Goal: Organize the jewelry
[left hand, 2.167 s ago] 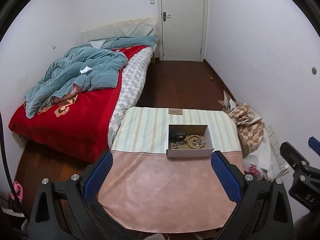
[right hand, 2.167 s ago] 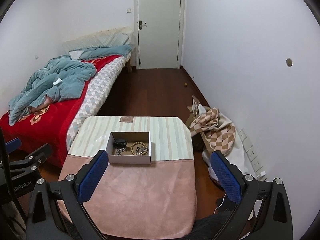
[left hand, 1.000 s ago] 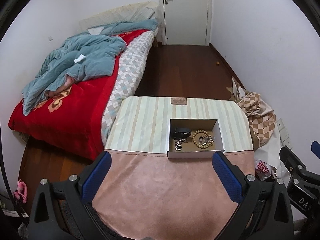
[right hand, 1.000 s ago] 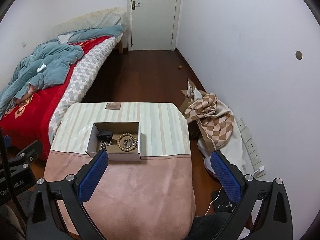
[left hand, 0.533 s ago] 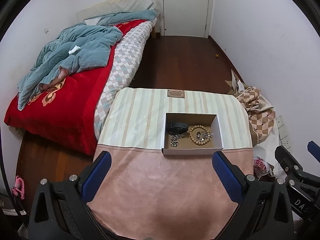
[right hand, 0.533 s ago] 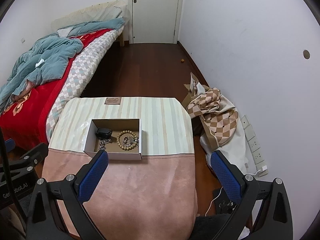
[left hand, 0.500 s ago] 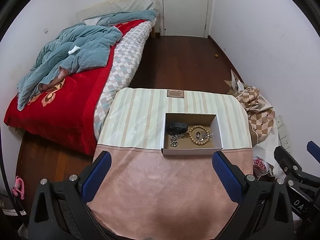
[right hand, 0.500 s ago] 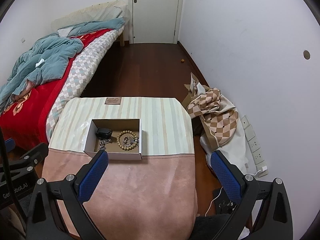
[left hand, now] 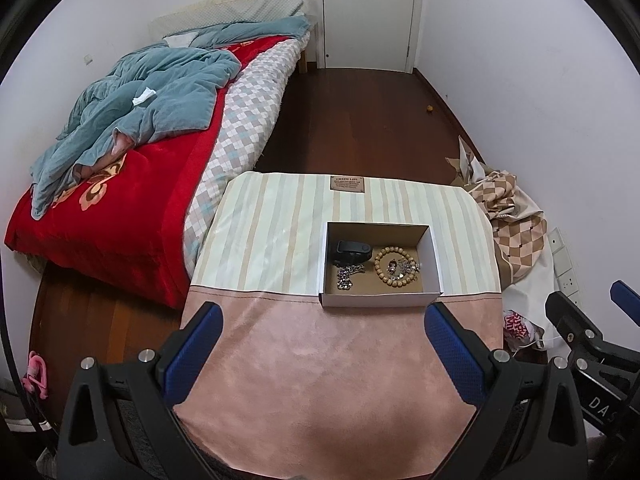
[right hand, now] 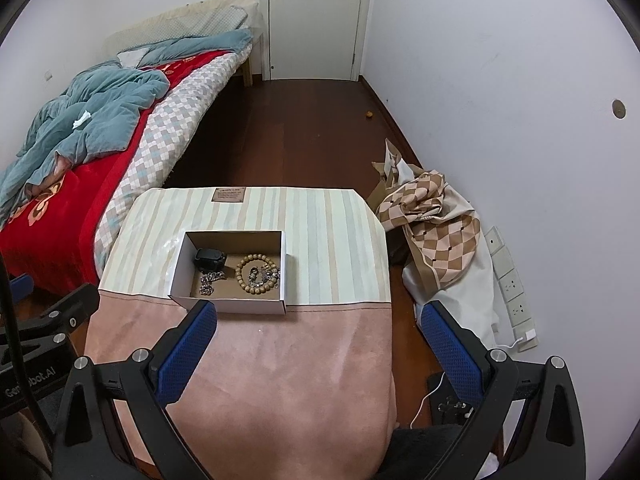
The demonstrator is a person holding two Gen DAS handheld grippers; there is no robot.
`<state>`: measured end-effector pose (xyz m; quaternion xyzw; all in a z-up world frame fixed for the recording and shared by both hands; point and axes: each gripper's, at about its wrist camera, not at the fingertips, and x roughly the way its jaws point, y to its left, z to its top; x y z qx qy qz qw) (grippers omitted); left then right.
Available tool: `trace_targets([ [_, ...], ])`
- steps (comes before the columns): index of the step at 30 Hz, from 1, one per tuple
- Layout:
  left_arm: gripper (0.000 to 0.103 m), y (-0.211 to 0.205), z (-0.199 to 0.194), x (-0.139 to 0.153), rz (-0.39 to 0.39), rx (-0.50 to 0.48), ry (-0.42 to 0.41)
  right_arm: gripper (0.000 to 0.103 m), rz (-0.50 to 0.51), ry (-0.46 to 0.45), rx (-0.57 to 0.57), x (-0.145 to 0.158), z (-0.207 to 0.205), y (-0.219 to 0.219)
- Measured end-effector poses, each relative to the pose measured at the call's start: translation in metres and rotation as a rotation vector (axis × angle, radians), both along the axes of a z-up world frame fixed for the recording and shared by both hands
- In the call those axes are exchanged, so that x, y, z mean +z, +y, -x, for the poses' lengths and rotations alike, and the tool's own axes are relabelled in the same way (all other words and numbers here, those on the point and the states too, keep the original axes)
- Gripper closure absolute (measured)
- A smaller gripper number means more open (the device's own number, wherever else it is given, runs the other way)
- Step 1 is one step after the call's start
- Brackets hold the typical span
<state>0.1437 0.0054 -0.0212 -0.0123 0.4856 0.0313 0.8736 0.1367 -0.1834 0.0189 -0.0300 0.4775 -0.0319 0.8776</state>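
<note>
An open white cardboard box [left hand: 380, 298] [right hand: 236, 305] sits mid-table on the cloth. Inside lie a black watch-like item [left hand: 351, 249] [right hand: 209, 258], a silver chain [left hand: 347, 275] [right hand: 210, 280] and a wooden bead bracelet [left hand: 384, 268] [right hand: 243, 278] with a small silver piece [left hand: 402, 267] [right hand: 260, 274] inside its ring. My left gripper [left hand: 322, 326] is open and empty, high above the pink near part of the table. My right gripper [right hand: 318, 326] is open and empty, to the right of the box and above it.
The table [left hand: 280, 240] [right hand: 332, 232] has a striped cloth at the back and pink cloth in front. A bed [left hand: 140, 152] with a red blanket stands at the left. A checkered bag [right hand: 436, 232] lies by the right wall. Wall sockets [right hand: 512, 284] are at the right.
Both grippers have moved forward and tilted down, so the table and box look closer. Nothing in the box has moved. Both grippers stay open.
</note>
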Motion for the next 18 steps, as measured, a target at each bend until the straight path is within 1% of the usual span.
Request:
trace_targets([
  [18, 0.000, 0.0007, 0.0017, -0.0003, -0.003, -0.002, -0.005, 0.000, 0.011, 0.003, 0.010, 0.0039, 0.0010, -0.0006],
])
